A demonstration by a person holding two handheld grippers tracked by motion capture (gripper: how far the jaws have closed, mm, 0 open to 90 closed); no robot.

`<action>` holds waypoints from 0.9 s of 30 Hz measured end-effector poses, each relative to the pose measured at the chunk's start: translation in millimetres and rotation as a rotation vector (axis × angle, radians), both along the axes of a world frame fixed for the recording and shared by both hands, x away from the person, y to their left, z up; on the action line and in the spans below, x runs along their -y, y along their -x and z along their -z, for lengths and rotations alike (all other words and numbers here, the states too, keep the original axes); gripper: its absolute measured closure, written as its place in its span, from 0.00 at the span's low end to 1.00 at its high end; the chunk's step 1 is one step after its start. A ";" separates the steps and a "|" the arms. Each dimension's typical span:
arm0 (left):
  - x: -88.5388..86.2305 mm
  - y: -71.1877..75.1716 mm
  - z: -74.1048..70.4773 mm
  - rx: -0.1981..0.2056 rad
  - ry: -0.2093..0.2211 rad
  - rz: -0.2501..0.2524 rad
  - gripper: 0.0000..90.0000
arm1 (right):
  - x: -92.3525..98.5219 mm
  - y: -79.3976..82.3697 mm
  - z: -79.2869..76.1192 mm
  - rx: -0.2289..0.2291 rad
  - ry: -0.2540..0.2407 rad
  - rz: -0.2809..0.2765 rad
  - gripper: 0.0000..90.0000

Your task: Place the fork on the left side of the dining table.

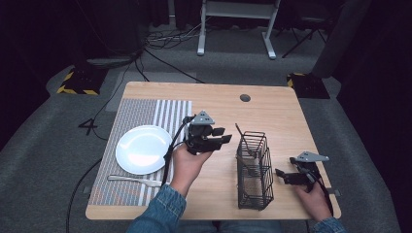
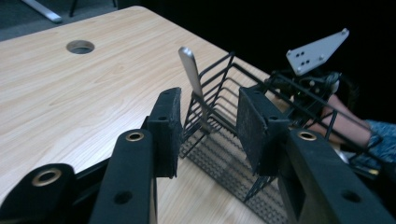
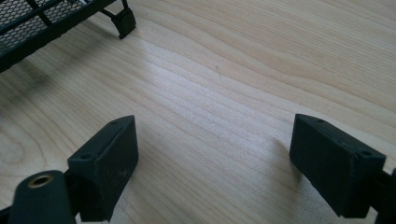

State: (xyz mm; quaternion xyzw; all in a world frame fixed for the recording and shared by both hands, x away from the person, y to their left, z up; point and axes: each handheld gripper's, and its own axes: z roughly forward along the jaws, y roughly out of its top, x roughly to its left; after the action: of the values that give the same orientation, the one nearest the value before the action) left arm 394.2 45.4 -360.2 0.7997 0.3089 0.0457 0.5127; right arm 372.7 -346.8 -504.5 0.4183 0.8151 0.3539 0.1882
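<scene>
Bench: a light wood-grain top with rounded corners is seen at the middle of the high view; a round grey cable hole is set near its far edge.

Placemat: a woven mat with grey and white stripes is laid over the left part of the bench.

Plate: a round, smooth white plate is placed on the placemat, left of centre in the high view.

Fork: a shiny metal fork is laid flat on the placemat, just below the plate.

Basket: a black wire cutlery basket, rectangular and upright, with a fine mesh floor, is stood right of centre in the high view.

Utensil handle: a flat, brushed-metal handle with a rounded end is seen in the left gripper view, leaning out of the basket's near corner; its working end is hidden.

Left claw: it is held above the bench between plate and basket, released, with nothing between its matte, textured black pads; the basket is framed in the gap.

Right claw: it is held low at the lower right of the high view, just beside the basket, spread wide over bare wood, nothing gripped.

Sleeve: blue denim is worn on the left forearm.
</scene>
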 end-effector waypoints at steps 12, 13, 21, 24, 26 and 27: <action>23.6 -19.0 3.2 -0.020 -0.023 0.006 0.74 | 0.0 0.0 0.0 0.000 0.000 0.000 0.17; 25.6 -20.7 4.4 -0.022 -0.026 0.004 0.74 | 0.0 0.0 0.0 0.000 0.000 0.000 0.17; 36.2 -32.6 12.9 -0.048 -0.027 -0.029 0.77 | 0.0 0.0 0.0 0.000 0.000 0.000 0.17; 37.2 -34.6 14.3 -0.052 -0.029 -0.029 0.80 | 0.0 0.0 0.0 0.000 0.000 0.000 0.17; 37.6 -36.2 15.3 -0.062 -0.023 -0.023 0.81 | 0.0 0.0 0.0 0.000 0.000 0.000 0.17; 38.6 -37.1 15.6 -0.073 -0.023 -0.016 0.83 | 0.0 0.0 0.0 0.000 0.000 0.000 0.17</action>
State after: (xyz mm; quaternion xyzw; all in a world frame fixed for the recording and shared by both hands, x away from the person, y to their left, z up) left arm 431.3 6.8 -375.8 0.8043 0.3332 0.0242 0.4914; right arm 372.7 -346.8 -504.5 0.4182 0.8151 0.3539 0.1882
